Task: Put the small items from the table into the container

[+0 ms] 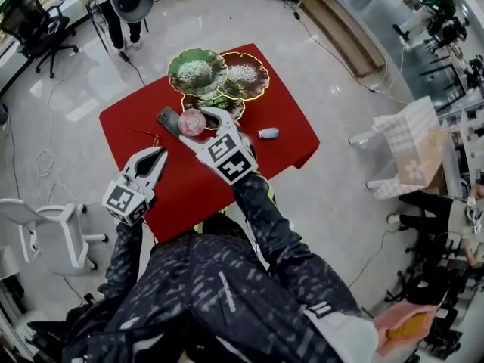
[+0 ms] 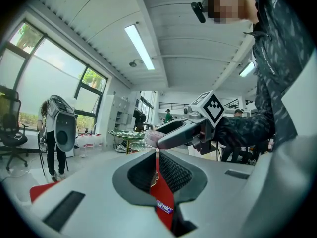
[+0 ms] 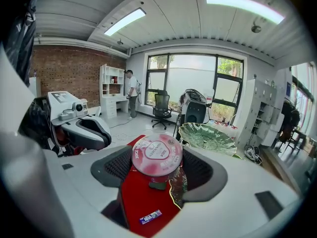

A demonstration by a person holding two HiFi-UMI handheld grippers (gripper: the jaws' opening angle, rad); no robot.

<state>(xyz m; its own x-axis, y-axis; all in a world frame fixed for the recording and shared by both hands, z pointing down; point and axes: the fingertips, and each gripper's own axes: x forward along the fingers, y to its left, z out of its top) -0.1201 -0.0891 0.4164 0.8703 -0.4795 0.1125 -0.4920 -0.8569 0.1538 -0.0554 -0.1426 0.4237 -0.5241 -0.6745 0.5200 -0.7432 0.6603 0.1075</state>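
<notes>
My right gripper (image 1: pixel 193 124) is shut on a round pink-lidded cup (image 1: pixel 192 122), held above the red table (image 1: pixel 265 157) at the near edge of a dark leaf-shaped plate (image 1: pixel 224 103). In the right gripper view the cup (image 3: pixel 157 154) sits between the pads (image 3: pixel 198 168), over that plate's gold rim (image 3: pixel 177 185). Behind it stand a green plate (image 1: pixel 197 70) and a brown plate (image 1: pixel 243 74). My left gripper (image 1: pixel 159 154) hovers at the table's near left, its jaws nearly together with nothing between them (image 2: pixel 157 170). A small candy wrapper (image 2: pixel 164 208) and a light-blue item (image 1: pixel 268 133) lie on the table.
A dark flat object (image 1: pixel 167 117) lies left of the cup. A white chair (image 1: pixel 53 225) stands at the left, a person (image 1: pixel 113 13) beyond the table, and a cloth-covered box (image 1: pixel 412 146) at the right. Cables run across the floor.
</notes>
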